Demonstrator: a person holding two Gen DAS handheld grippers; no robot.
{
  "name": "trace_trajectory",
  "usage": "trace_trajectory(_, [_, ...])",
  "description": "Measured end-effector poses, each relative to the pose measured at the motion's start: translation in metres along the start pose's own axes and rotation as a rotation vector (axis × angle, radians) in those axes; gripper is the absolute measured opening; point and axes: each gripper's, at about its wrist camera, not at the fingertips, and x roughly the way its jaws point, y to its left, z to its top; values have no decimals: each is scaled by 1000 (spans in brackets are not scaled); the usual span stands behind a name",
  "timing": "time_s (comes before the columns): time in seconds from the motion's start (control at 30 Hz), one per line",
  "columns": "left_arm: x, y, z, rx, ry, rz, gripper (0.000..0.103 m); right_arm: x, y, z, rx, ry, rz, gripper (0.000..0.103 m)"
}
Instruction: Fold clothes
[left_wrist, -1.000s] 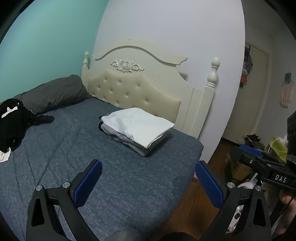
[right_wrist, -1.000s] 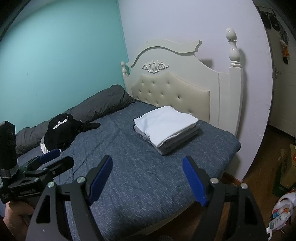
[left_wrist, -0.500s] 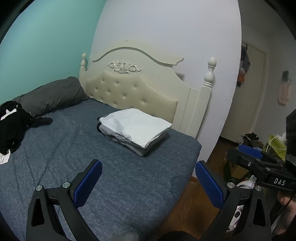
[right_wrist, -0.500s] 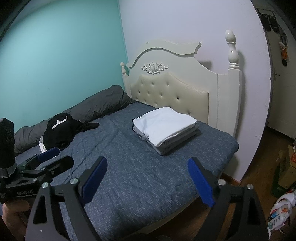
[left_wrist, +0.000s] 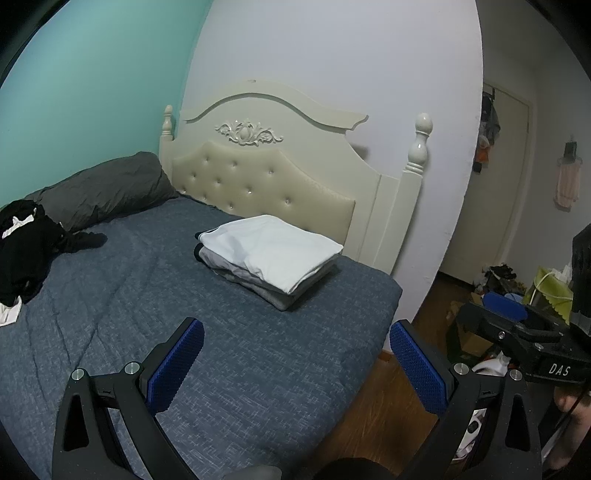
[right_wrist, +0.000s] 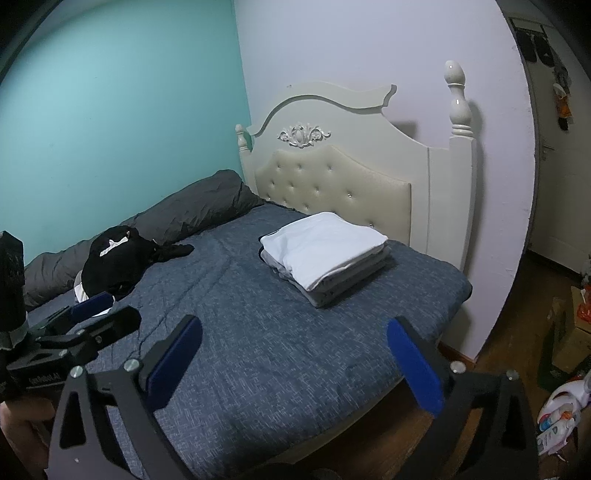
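Note:
A stack of folded clothes (left_wrist: 269, 254), white on top and grey below, lies on the blue bed near the headboard; it also shows in the right wrist view (right_wrist: 325, 254). A heap of black unfolded clothes (left_wrist: 26, 251) lies at the far left by the grey bolster, also in the right wrist view (right_wrist: 118, 258). My left gripper (left_wrist: 295, 347) is open and empty, held over the bed's near corner. My right gripper (right_wrist: 295, 350) is open and empty, held over the bed's edge. Each gripper shows at the side of the other's view.
The blue bedspread (left_wrist: 184, 325) covers the bed. A cream tufted headboard (left_wrist: 266, 184) with posts stands behind. A grey bolster (left_wrist: 103, 188) lies along the teal wall. Bags and boxes (left_wrist: 517, 288) clutter the wooden floor at right near a door.
Both grippers have drawn back a little from the bed, so the folded stack looks slightly farther. The right gripper's jaws have opened wider.

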Motion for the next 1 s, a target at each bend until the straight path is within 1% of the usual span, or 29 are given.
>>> trace_trajectory(0.2, [-1, 0, 0, -5, -3, 16, 103, -1, -2, -1, 3, 3, 1, 102])
trace_trajectory(0.37, [-5, 1, 1, -4, -2, 8, 103, -1, -1, -3, 4, 11, 4, 102])
trace_trajectory(0.6, [-7, 5, 2, -19, -3, 20, 103, -2, -1, -4, 6, 13, 3, 103])
trace_trajectory(1.0, [-9, 3, 1, -12, 6, 25, 103, -7, 0, -2, 4, 3, -7, 103])
